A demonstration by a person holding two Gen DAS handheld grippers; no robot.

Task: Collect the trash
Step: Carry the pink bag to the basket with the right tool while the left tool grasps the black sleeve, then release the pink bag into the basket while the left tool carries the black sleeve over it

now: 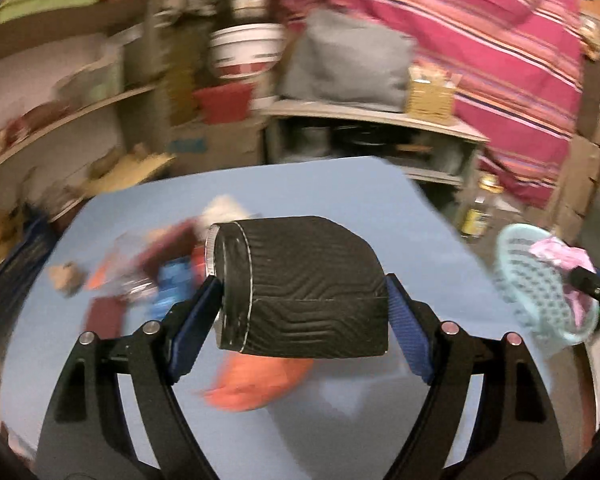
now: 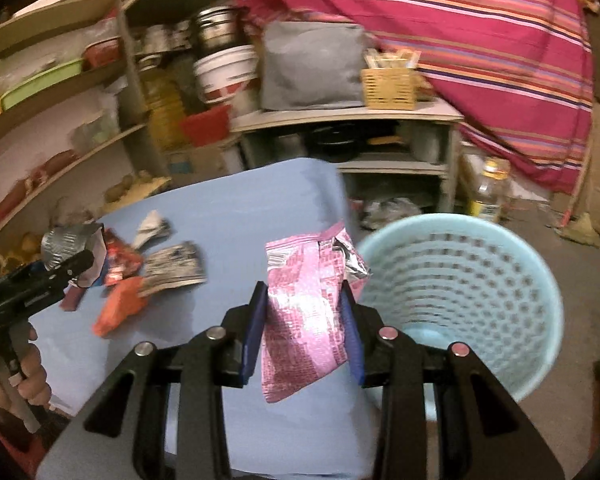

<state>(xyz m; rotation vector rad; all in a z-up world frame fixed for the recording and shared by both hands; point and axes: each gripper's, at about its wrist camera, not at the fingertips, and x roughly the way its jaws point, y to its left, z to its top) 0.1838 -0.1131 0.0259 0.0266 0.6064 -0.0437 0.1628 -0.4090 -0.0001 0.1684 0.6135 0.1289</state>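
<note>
My left gripper [image 1: 300,292] is shut on a black ribbed cup [image 1: 304,284] and holds it on its side above the blue table [image 1: 340,200]. In the right wrist view the left gripper [image 2: 71,264] and the cup [image 2: 65,244] show at the far left. My right gripper [image 2: 304,300] is shut on a pink foil wrapper [image 2: 304,312] and holds it over the table's right edge, just left of the light blue bin [image 2: 460,304]. The bin [image 1: 540,292] and wrapper [image 1: 556,256] also show at the right of the left wrist view.
Several wrappers lie on the table: an orange one [image 2: 117,308], a black-and-white one [image 2: 173,268], a red one [image 2: 119,260], a crumpled white paper [image 2: 151,228]. Shelves [image 2: 79,152] stand left, a low cabinet [image 2: 360,120] behind, a bottle [image 2: 488,192] on the floor.
</note>
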